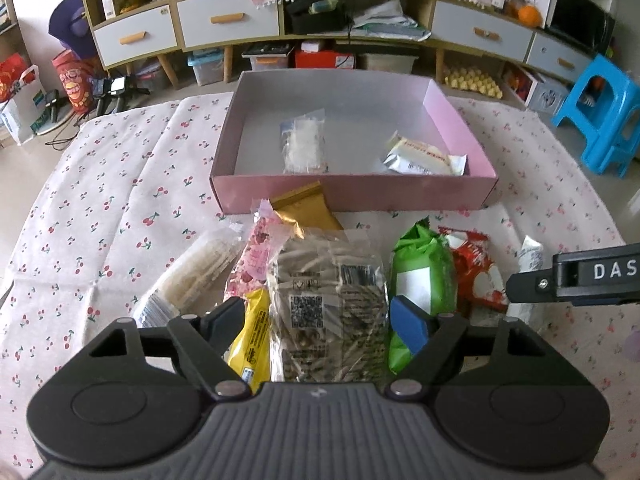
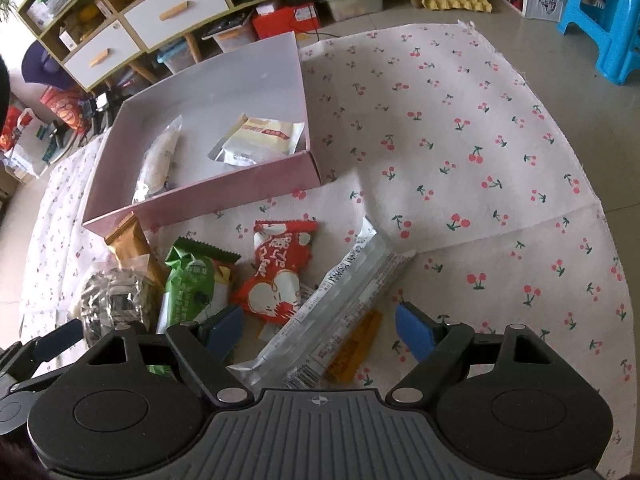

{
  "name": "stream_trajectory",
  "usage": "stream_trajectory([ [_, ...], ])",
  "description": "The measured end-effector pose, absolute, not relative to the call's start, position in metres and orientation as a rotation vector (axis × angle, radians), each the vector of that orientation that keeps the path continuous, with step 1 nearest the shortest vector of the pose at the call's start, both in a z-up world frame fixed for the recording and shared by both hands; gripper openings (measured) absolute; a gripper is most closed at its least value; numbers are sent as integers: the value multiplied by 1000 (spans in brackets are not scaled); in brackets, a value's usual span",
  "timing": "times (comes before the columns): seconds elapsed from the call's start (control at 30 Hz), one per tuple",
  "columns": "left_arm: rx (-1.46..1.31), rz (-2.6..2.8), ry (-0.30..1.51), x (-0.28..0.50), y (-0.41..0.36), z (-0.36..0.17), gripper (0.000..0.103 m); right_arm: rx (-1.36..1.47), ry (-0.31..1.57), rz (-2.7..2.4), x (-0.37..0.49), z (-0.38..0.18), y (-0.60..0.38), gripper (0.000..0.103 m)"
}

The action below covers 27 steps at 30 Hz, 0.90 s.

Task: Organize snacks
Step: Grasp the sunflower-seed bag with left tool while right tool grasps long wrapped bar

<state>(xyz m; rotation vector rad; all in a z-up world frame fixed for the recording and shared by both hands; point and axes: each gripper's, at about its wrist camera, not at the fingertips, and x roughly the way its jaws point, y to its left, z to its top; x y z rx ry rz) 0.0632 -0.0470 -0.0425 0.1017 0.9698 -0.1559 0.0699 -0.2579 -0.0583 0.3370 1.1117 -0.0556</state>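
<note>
A pink box [image 1: 356, 192] [image 2: 224, 200] stands on the cherry-print cloth and holds a clear packet [image 1: 303, 146] [image 2: 160, 156] and a white-yellow packet [image 1: 425, 156] [image 2: 260, 140]. In front lie loose snacks. My left gripper [image 1: 318, 318] is open around a clear bag of stick biscuits [image 1: 328, 300], beside a yellow packet [image 1: 252, 336] and a green packet [image 1: 422, 280] [image 2: 192, 288]. My right gripper [image 2: 320, 330] is open over a long clear-wrapped bar [image 2: 332, 312], next to a red packet [image 2: 280, 272] [image 1: 476, 272] and an orange packet [image 2: 356, 352].
A gold packet [image 1: 308, 210] [image 2: 132, 248], a pink packet [image 1: 256, 256] and a clear wafer bag [image 1: 192, 276] also lie by the box. Shelves and drawers [image 1: 224, 20] stand behind the cloth, a blue stool [image 1: 600, 116] at the right.
</note>
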Motion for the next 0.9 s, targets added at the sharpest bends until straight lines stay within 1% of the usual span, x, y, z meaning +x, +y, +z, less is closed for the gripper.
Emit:
stream_trajectory([
  [0.13,135,-155,982,63,-49,-46,81,329,1123,-63,72,-62,-259,83],
  [0.2,136,-163,982,64,-47,-45,81,327,1130,-68,73,-65,-260,82],
  [0.27,128,-173,989,65,-44,-43,79,320,1133,-77,73,-68,-260,77],
  [0.3,120,-181,992,66,-42,-43,78,318,1133,-82,73,-68,-261,72],
  [0.43,91,-212,999,66,-36,-40,64,340,1120,-74,72,-66,-266,53],
  [0.47,88,-218,1000,67,-35,-39,64,335,1115,-71,72,-65,-266,51],
  [0.5,83,-223,1005,68,-33,-39,64,331,1111,-65,71,-64,-265,45],
  [0.57,60,-232,1012,69,-29,-39,64,319,1107,-57,71,-64,-262,45],
  [0.67,29,-237,1023,71,-24,-37,64,302,1097,-51,71,-62,-259,42],
  [0.73,11,-242,1028,72,-22,-36,64,309,1091,-47,72,-61,-260,36],
  [0.9,-53,-267,1047,75,-15,-34,64,351,1083,-39,74,-59,-266,33],
])
